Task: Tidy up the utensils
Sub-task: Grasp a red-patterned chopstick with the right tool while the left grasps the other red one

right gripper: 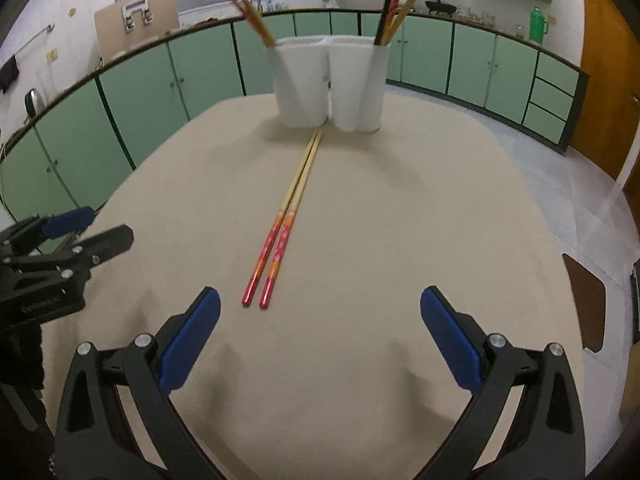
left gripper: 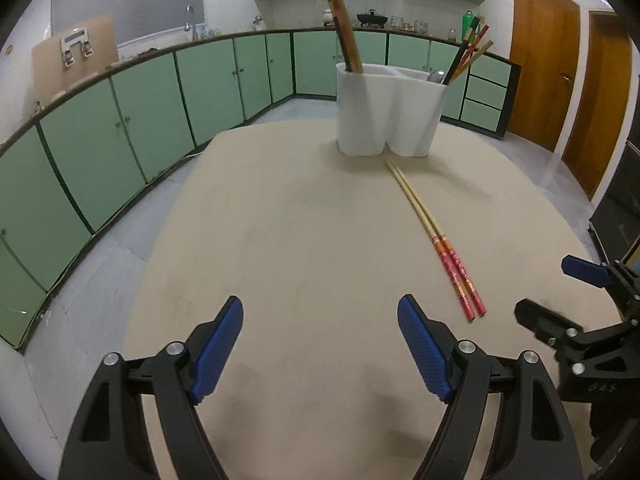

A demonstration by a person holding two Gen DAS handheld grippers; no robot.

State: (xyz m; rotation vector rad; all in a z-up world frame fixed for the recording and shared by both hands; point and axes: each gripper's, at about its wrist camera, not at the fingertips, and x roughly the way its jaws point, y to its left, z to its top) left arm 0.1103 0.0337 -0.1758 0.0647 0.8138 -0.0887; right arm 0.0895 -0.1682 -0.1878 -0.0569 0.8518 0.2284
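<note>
Pair of bamboo chopsticks with red-and-orange patterned handles [right gripper: 285, 219], the one utensil not yet put away, lying flat and side by side on the beige tabletop [right gripper: 400, 240]; neither tool touches it. The left gripper [left gripper: 320, 354], black-framed with blue ribbed pads, hangs above bare table with its jaws spread wide and nothing between them, the red handle ends of the pair lying just beyond and to the right of its right pad. The right gripper [right gripper: 320, 340], of the same build, is likewise wide open and empty, with those handle ends just ahead of its left pad. Outward from the fingers, the pair runs away from both tools so that its pale tips stop just short of the base of the white plastic lobed utensil holder [right gripper: 332, 84], at the groove between its lobes. That holder stands upright at the far side of the table and already carries brown wooden chopsticks [right gripper: 250, 14] in its left compartment and a mixed dark, red and pale bundle of chopsticks [right gripper: 396, 6] in its right one. Judged progress: most sorting appears done; grasping, lifting and inserting the loose pair remain.
</note>
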